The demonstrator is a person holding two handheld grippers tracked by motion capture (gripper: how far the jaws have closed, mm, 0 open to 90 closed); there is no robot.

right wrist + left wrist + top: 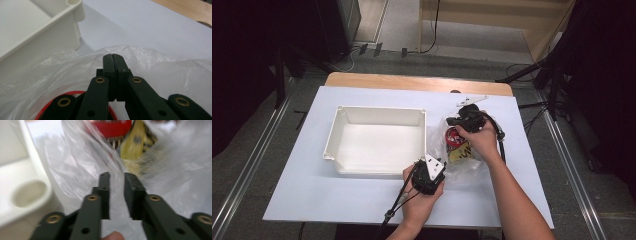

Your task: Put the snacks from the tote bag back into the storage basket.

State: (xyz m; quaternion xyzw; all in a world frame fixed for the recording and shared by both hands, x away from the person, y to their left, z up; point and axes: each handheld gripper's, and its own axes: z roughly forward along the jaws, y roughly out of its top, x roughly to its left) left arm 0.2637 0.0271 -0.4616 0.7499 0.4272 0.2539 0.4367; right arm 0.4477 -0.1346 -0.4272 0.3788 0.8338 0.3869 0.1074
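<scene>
Right of white tray [377,142], on worktop [312,195]: clear bag [464,155] with red can [455,138] inside | right tongs [113,56] clamped on bag rim | left tongs [117,176] slightly parted astride film | unpacking barely begun, tray unfilled.

Clear, milky plastic bag [462,152] around the black jaws of both grippers. Inside it, beyond the left gripper [117,176], a red can [111,127] and a yellow packet with dark markings [136,142]. Off-white bin [377,145] beside, on a white sheet [302,190] over a light wooden table [412,81].
</scene>
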